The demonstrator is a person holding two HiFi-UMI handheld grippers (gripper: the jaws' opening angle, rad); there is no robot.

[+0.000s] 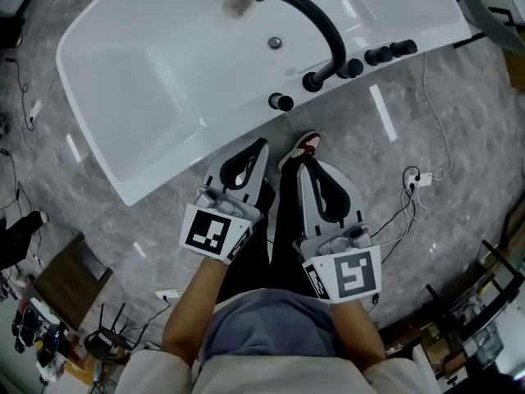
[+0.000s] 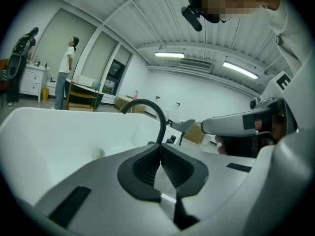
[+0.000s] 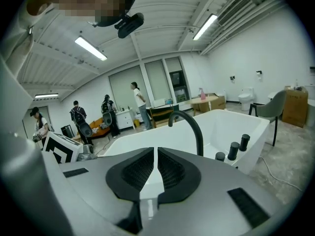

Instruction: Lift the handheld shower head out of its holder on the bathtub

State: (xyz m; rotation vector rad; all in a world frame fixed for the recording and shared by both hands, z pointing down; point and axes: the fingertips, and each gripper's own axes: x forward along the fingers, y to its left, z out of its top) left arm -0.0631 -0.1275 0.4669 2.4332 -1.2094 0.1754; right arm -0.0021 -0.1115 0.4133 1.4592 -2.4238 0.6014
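A white bathtub (image 1: 197,150) lies across the top of the head view. On its near rim stand a black arched spout (image 1: 316,19) and a row of short black fittings (image 1: 379,55), with one more black stub (image 1: 280,102) set apart to the left. Which of them is the shower head I cannot tell. My left gripper (image 1: 262,144) and right gripper (image 1: 304,164) hang side by side over the floor just short of the tub, touching nothing. The left gripper (image 2: 160,149) has its pads together and holds nothing. On the right gripper (image 3: 156,151) only a hairline slit shows, with nothing held. Spout (image 3: 194,124) and fittings (image 3: 233,150) lie ahead.
A power strip with white and black cables (image 1: 414,179) lies on the grey floor at the right. A wooden chair (image 1: 70,277) stands at the lower left. My shoe (image 1: 305,144) is by the tub's edge. Several people (image 3: 78,117) stand beyond the tub.
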